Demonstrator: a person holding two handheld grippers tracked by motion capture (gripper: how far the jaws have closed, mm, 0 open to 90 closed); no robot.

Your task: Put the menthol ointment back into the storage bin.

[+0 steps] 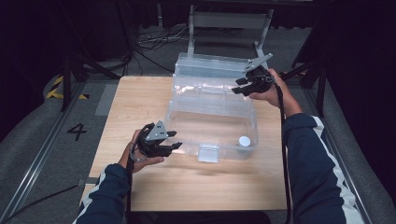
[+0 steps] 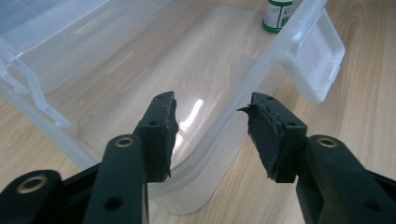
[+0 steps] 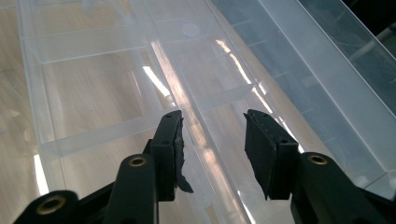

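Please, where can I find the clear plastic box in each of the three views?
High view: the clear box lies mid-table, right of centre, with its lid open at the far side.
Left gripper view: its rounded corner wall runs from bottom centre to top right.
Right gripper view: its compartments cover most of the picture.
Shared landmark: the wooden table.

text: "4" | on: floor [image 1: 56, 140], left of table [image 1: 140, 177]

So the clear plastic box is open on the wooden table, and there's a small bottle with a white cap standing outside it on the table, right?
Not quite. The small bottle with the white cap stands inside the clear plastic box, in its near right corner, not outside on the wooden table. The high view shows it. The box is indeed open on the table.
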